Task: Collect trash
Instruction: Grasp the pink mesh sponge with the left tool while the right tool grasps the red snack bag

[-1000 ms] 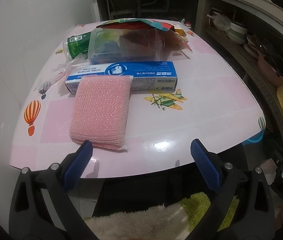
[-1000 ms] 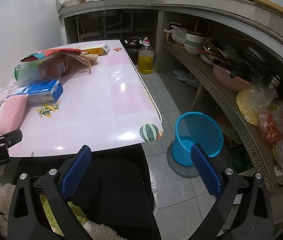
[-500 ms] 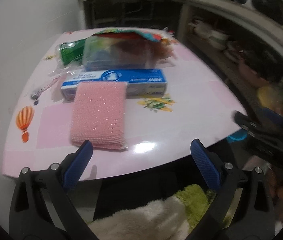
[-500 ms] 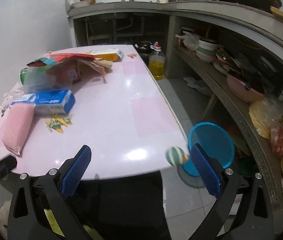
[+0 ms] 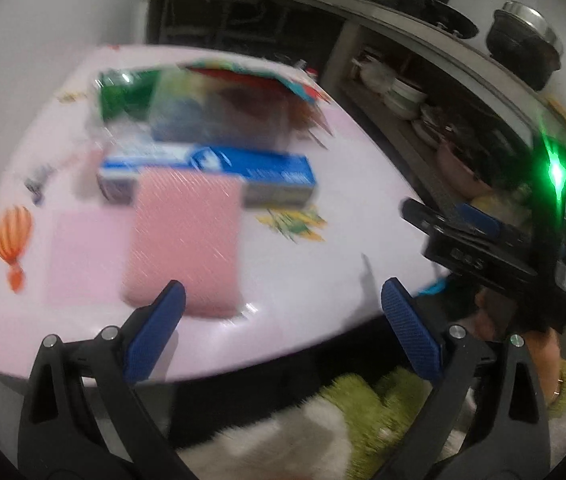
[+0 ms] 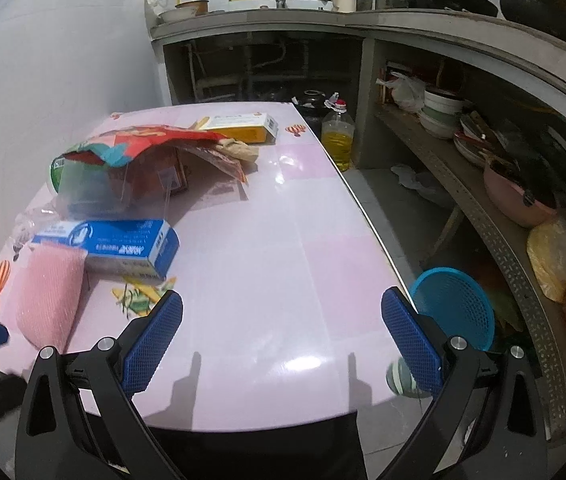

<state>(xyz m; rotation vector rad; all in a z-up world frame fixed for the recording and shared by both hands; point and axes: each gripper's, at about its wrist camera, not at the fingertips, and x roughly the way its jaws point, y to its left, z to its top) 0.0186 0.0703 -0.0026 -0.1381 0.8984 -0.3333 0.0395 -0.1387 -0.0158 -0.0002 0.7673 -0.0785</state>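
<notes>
1. The trash lies grouped on the pink table (image 6: 283,264), ahead and to the left of the right gripper (image 6: 282,338): a pink mesh sponge (image 6: 49,294), a blue and white box (image 6: 123,246) touching the sponge's far end, and beyond that a clear plastic bag (image 6: 91,188) under a red and teal wrapper (image 6: 139,142).
2. A yellow and white box (image 6: 243,126) sits at the far end of the table, just behind the wrapper pile.
3. In the left wrist view the pink mesh sponge (image 5: 187,240) lies straight ahead of the left gripper (image 5: 282,330), its near edge just past the tip of the left finger; the blue and white box (image 5: 219,178) lies crosswise behind it. This view is blurred, so finer detail cannot be told.
4. The left gripper is spread wide and holds nothing, hanging over the table's near edge.
5. The right gripper is likewise spread wide and empty, above the near edge of the table; its body also shows at the right of the left wrist view.
6. A blue mesh basket (image 6: 459,306) stands on the floor to the right of the right gripper, beside the table.
7. A bottle of yellow oil (image 6: 337,140) stands on the floor past the table's far right corner, near the shelves of bowls (image 6: 441,110).
</notes>
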